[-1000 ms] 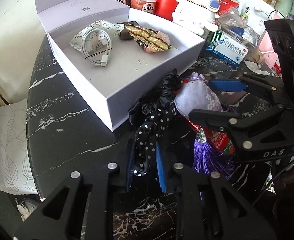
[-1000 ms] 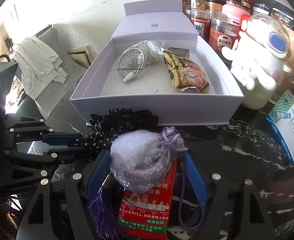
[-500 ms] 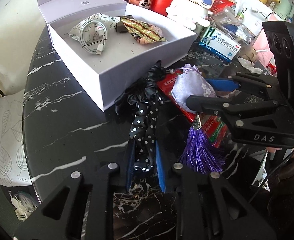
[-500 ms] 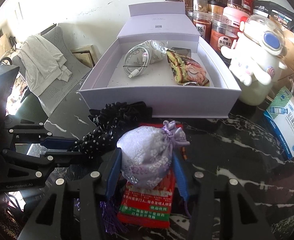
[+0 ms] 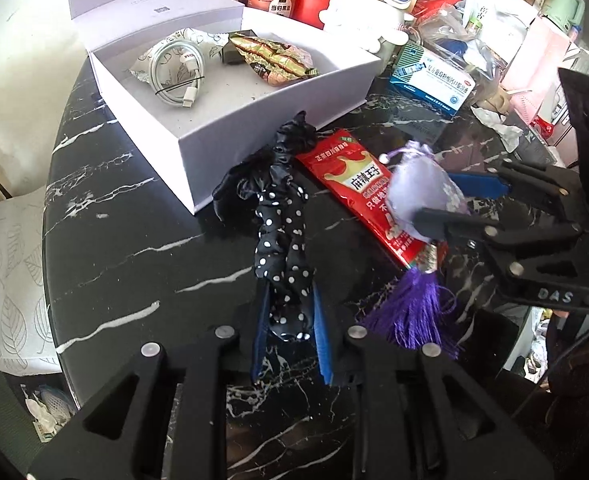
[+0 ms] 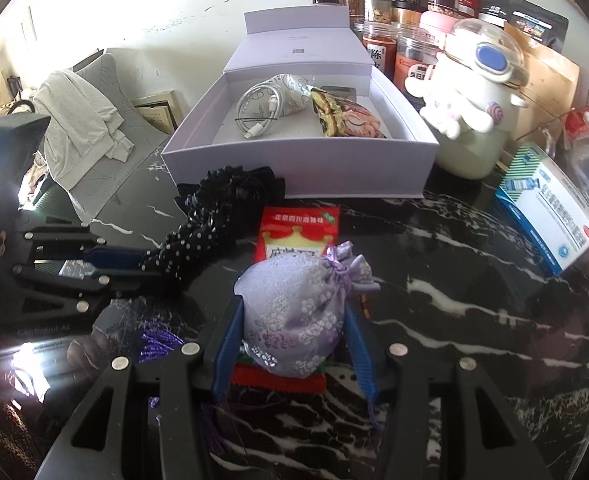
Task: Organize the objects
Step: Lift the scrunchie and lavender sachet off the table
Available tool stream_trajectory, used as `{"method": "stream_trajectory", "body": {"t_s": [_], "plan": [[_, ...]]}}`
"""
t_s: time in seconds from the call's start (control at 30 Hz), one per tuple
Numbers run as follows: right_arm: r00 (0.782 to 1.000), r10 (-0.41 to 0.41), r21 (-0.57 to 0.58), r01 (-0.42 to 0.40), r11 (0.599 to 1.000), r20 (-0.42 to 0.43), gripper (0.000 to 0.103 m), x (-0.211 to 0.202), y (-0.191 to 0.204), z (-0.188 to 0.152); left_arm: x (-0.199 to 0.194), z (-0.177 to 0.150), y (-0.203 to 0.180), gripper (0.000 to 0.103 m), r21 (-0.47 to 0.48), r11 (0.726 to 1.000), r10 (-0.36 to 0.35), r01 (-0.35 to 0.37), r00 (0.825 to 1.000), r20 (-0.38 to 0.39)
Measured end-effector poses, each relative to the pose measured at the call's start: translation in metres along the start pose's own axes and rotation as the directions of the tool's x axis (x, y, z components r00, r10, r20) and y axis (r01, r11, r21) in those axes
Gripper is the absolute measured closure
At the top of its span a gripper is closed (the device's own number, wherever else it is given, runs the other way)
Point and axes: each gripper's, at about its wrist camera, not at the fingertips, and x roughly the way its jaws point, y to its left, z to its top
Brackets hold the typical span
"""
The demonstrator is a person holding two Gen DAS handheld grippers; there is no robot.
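My left gripper (image 5: 288, 312) is shut on a black polka-dot scrunchie (image 5: 280, 236), which hangs over the black marble table in front of the white open box (image 5: 254, 120). My right gripper (image 6: 294, 332) is shut on a lilac sachet pouch (image 6: 294, 312) with a purple tassel (image 5: 412, 316), held above a red snack packet (image 6: 298, 232) lying on the table. The box holds a coiled white cable (image 5: 176, 70), a patterned wrapper and a snack bag (image 5: 274, 60). In the left wrist view the right gripper (image 5: 454, 200) holds the pouch (image 5: 418, 196) to the right of the scrunchie.
Behind and right of the box stand several jars (image 6: 382, 44), a white plush-shaped bottle (image 6: 474, 96) and a blue-white medicine box (image 6: 550, 216). More clutter fills the back right. The table edge (image 5: 50, 240) curves on the left, with a chair and cloth (image 6: 78, 120) beyond.
Both grippers have pulled back and up from the box. The scrunchie and pouch have lifted with them, uncovering the red snack packet on the table.
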Motion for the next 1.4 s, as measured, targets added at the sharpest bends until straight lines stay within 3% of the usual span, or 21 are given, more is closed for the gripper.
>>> {"method": "stream_trajectory", "body": {"t_s": [0.13,0.3,0.47,0.57,0.7,0.9,1.4], "plan": [[1.0,-0.009,0.015,0.009,1.0,0.0,0.053,-0.003,-0.005,-0.007,0.007,0.009,0.0,0.068,-0.003,1.0,0.022,-0.022,1.0,0.001],[1.0,-0.006,0.03,0.006,1.0,0.002,0.052,-0.005,-0.01,-0.011,0.016,0.02,-0.001,0.067,0.008,0.999,0.042,-0.042,0.999,0.012],[1.0,0.011,0.027,-0.011,1.0,-0.003,0.044,0.0,-0.007,-0.013,0.019,0.023,-0.007,0.067,0.038,0.997,0.063,-0.063,0.998,0.011],[1.0,0.015,0.024,-0.014,1.0,-0.018,0.043,0.006,-0.004,-0.014,0.02,0.022,-0.013,0.07,0.057,0.994,0.091,-0.092,0.996,0.01],[1.0,0.029,0.037,-0.029,0.999,0.005,0.043,0.005,-0.005,-0.017,0.017,0.02,-0.007,0.086,0.012,0.998,0.067,-0.067,0.998,0.013],[0.999,0.039,0.049,-0.04,0.998,0.031,0.052,-0.001,-0.008,-0.021,0.013,0.017,-0.001,0.087,-0.022,1.0,0.016,-0.016,1.0,0.006],[0.996,0.006,0.023,-0.008,1.0,0.089,0.053,-0.03,-0.004,-0.02,-0.023,0.015,-0.02,0.087,0.044,0.999,-0.011,0.009,0.999,0.053]]}}
